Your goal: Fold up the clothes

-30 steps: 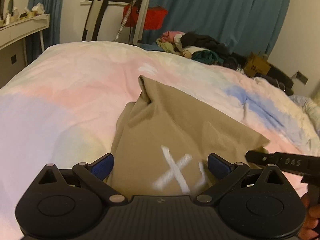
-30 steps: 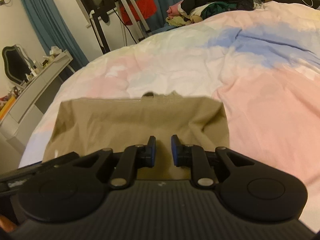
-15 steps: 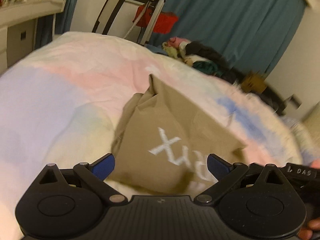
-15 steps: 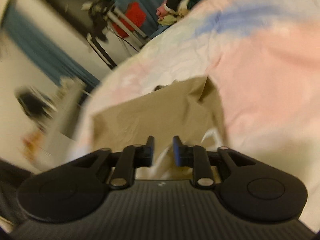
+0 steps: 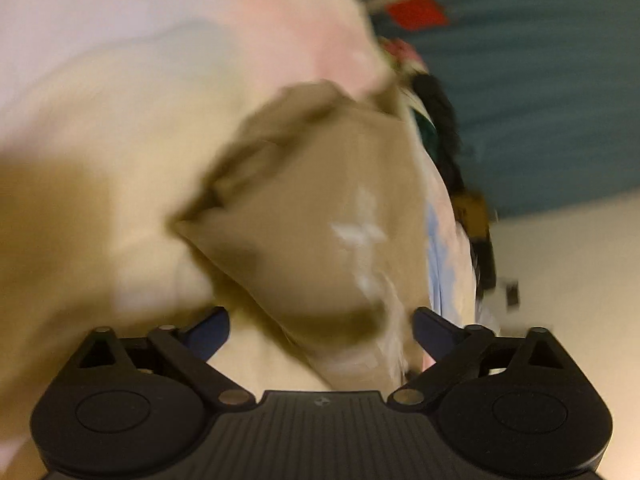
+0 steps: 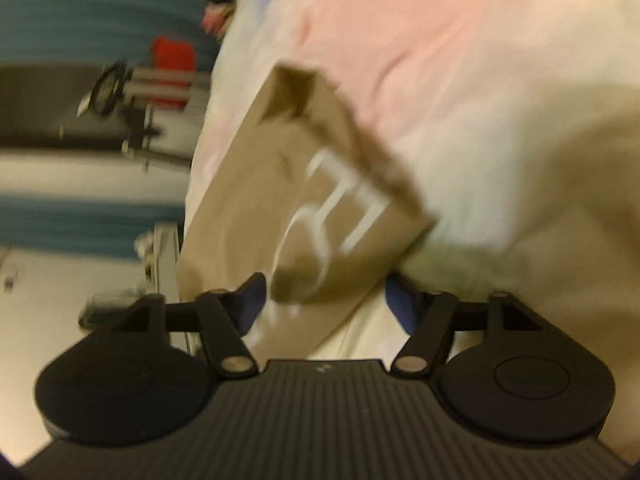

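One tan shirt [image 5: 320, 216], pastel duvet [image 5: 120, 120], teal curtain [image 5: 540, 100]

A pastel bedcover [image 5: 132, 92] fills the foreground. Teal curtains [image 5: 540, 92] hang behind. A red object [image 6: 173, 53] sits near a blurred metal stand [image 6: 136, 120].
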Demonstrator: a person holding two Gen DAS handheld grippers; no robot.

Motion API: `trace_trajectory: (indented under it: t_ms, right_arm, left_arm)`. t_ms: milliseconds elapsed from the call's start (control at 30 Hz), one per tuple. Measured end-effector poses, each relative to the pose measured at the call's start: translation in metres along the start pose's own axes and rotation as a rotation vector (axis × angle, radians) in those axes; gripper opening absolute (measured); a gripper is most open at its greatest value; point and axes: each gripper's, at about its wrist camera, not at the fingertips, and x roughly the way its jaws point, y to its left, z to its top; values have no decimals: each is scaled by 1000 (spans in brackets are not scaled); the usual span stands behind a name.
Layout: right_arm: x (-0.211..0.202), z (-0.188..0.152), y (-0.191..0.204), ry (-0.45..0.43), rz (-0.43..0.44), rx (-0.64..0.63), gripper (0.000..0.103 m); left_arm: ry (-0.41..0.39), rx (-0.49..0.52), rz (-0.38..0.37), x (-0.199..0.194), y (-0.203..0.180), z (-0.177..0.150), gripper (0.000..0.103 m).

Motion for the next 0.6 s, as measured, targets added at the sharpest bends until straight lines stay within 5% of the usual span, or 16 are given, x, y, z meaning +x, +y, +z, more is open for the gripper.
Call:
trace_trajectory:
  t_ms: [67, 267, 433, 600]
  right_arm:
    - [2, 5, -4, -34, -3, 30, 51]
    - [2, 2, 11, -77, -19, -58, 21]
    - [-17, 6, 25, -91, 30, -83, 18]
    - [-57, 27, 39, -99, 148, -1, 18]
  left_arm:
    - [-36, -85, -24, 3, 12, 9, 88]
    - [-111, -31, -15, -5, 3, 8, 63]
    - [-103, -7, -1, -21, -17, 6, 38]
    - [-87, 5, -65, -35, -72, -1, 32]
